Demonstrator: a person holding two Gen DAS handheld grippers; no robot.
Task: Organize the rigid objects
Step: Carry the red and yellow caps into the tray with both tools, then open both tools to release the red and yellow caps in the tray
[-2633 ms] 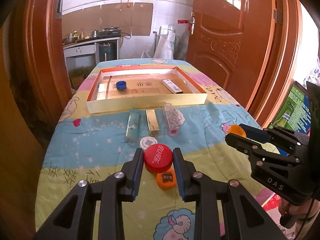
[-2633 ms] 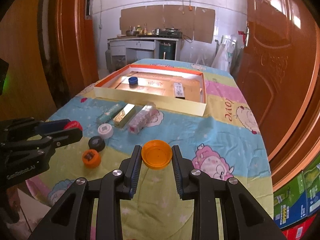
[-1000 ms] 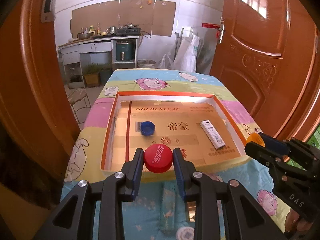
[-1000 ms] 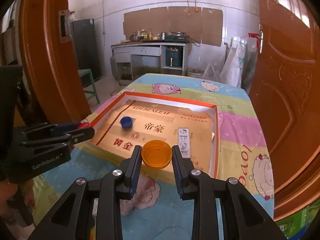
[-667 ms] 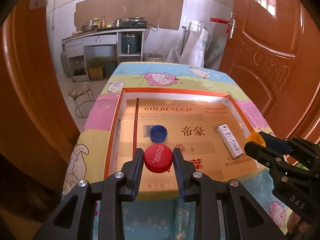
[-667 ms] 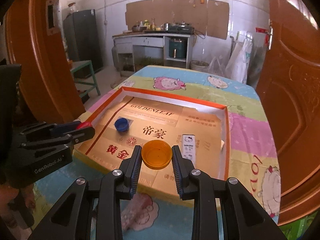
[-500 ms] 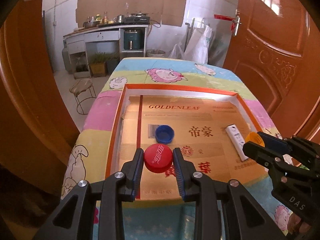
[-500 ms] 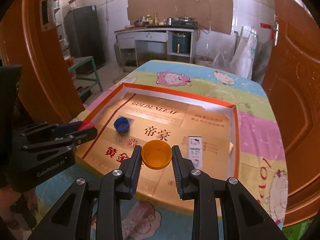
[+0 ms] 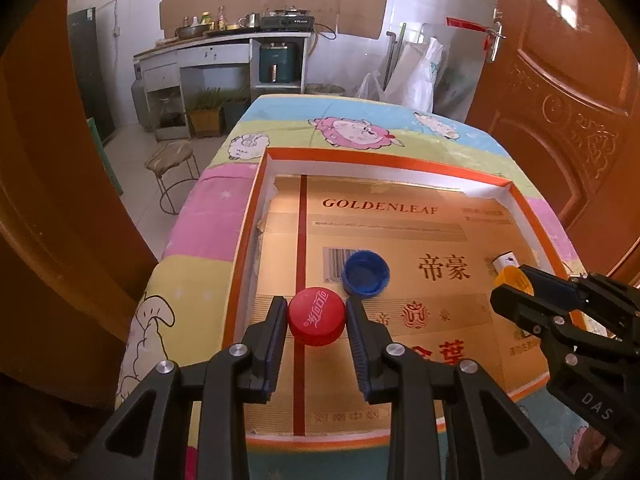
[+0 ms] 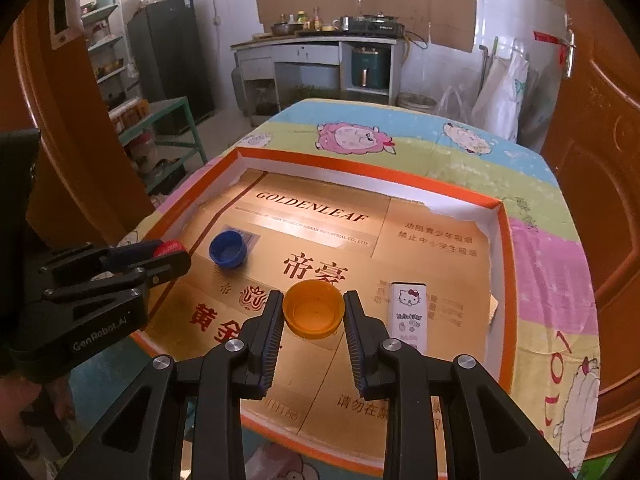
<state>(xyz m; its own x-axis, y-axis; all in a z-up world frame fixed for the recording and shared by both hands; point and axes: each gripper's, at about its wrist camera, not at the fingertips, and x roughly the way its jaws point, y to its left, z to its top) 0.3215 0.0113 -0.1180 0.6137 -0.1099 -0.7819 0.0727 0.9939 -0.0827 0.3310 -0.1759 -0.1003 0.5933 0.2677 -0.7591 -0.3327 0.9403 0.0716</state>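
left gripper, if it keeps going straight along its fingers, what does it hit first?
Most likely the blue cap, lying open side up on the tray floor just ahead and slightly right of the left gripper, which holds the red cap. Depth is unclear; it could pass above it.

Both wrist cameras look forward and down from close above the near edge of the shallow box [image 9: 404, 168] [image 10: 500, 216], facing the kitchen counter [image 9: 224, 46] [image 10: 320, 46] beyond it. The left view sits over the box's left half, the right view over its middle. Both views share the box floor, the blue cap [image 9: 365, 273] [image 10: 228, 249] and each other's gripper.
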